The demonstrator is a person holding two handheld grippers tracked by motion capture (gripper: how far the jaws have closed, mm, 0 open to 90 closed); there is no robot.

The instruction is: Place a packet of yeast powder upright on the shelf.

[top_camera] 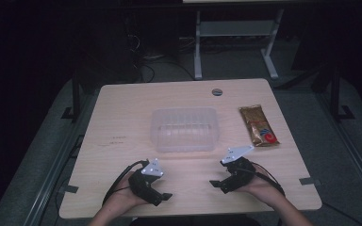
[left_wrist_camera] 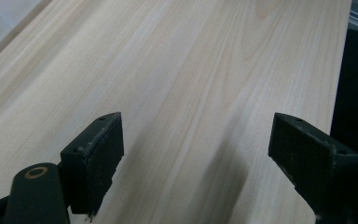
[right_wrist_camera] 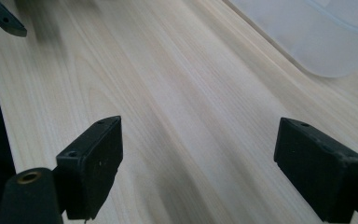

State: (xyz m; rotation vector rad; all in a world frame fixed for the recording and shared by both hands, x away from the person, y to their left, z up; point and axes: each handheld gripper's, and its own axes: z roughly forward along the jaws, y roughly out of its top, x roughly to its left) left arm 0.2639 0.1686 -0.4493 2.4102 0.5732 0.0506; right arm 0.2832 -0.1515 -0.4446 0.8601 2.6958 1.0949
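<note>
Item 1, left gripper: you hold it low at the near edge of the worktop. Its fingers stand wide apart with bare wood between them and nothing gripped.

Item 2, right gripper: you hold it opposite, pointing inward toward the left one. Its fingers are likewise spread wide and empty, with plain wood grain between them.

Item 3, clear plastic container: it lies ahead of both sets of fingers, between them and the far edge, touched by neither. In the right gripper view its pale rim sits beyond and to the side of the fingers, well apart from them. Whether it is upright or overturned is hard to tell.

Item 4, snack packet: gold-brown wrapper with a red mark, lying flat just beside the container, ahead of your right fingers and outward from them, untouched.

Status: nothing is lifted, nothing visibly sits in the container, and the packet lies outside it. By this layout the work looks to be at its very start; reaching, gripping the packet and placing it all appear to remain.
</note>
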